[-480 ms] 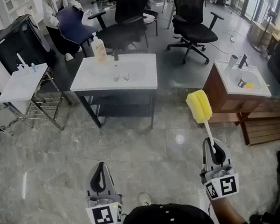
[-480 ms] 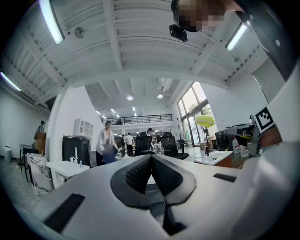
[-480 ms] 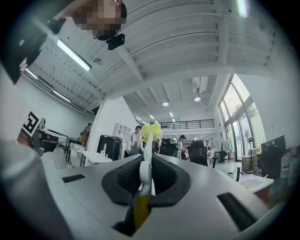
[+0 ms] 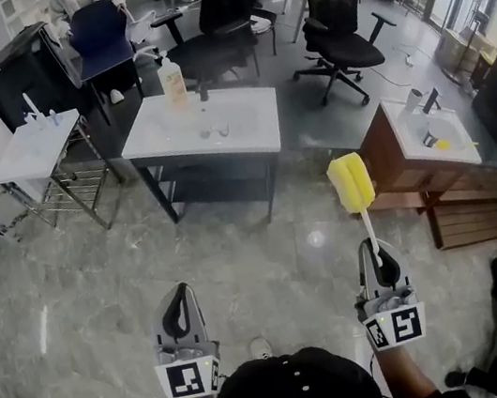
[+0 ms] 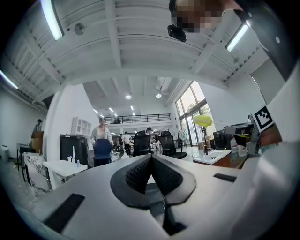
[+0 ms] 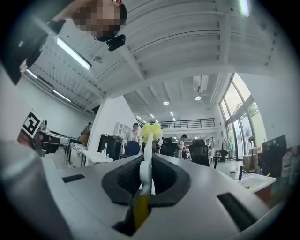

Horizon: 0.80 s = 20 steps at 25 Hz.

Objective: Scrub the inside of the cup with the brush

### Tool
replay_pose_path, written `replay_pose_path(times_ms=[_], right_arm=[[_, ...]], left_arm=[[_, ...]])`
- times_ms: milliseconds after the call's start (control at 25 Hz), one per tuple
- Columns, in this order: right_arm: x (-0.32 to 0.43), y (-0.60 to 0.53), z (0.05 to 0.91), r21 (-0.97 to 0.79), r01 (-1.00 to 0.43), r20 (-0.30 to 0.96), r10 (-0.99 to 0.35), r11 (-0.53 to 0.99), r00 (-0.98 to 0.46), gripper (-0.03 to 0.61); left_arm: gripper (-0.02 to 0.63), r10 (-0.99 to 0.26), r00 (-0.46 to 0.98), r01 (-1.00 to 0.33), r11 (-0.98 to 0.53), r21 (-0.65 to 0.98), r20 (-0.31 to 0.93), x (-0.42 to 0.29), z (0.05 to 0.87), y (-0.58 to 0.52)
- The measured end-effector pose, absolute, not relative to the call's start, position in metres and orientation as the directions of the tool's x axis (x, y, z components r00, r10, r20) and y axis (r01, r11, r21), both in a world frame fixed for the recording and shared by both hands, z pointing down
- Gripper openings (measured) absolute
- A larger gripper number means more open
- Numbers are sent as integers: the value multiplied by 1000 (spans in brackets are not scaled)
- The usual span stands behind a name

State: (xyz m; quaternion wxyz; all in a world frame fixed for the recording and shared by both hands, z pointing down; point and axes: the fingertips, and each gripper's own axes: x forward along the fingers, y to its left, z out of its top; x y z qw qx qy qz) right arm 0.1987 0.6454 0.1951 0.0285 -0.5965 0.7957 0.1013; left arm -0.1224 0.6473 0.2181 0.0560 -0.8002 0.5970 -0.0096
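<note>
My right gripper (image 4: 378,268) is shut on the white handle of a brush (image 4: 351,183). Its yellow sponge head stands upright above the jaws, and shows as well in the right gripper view (image 6: 151,130) and off to the right in the left gripper view (image 5: 203,120). My left gripper (image 4: 179,312) is shut with nothing in it, its pads pressed together (image 5: 151,158). Both are held over the marble floor, well short of the white washbasin table (image 4: 162,142). Two small pale things (image 4: 215,133) sit in the basin; I cannot tell if one is the cup.
A soap pump bottle (image 4: 173,81) stands on the basin's back edge. A small white table (image 4: 31,151) is at the left and a wooden vanity (image 4: 386,169) with a sink at the right. Office chairs (image 4: 337,25) and a person with a blue chair (image 4: 97,29) are behind.
The person in the background has moved left with the blue chair. Both grippers and the brush have kept their places.
</note>
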Motion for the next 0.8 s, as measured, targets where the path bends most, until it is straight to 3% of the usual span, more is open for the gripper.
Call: replay_pose_path(times_ms=[800], right_arm=[[206, 568, 230, 89, -962, -105, -958, 260, -268, 35]], left_arm=[[26, -953, 302, -949, -302, -87, 10, -116, 248, 569]])
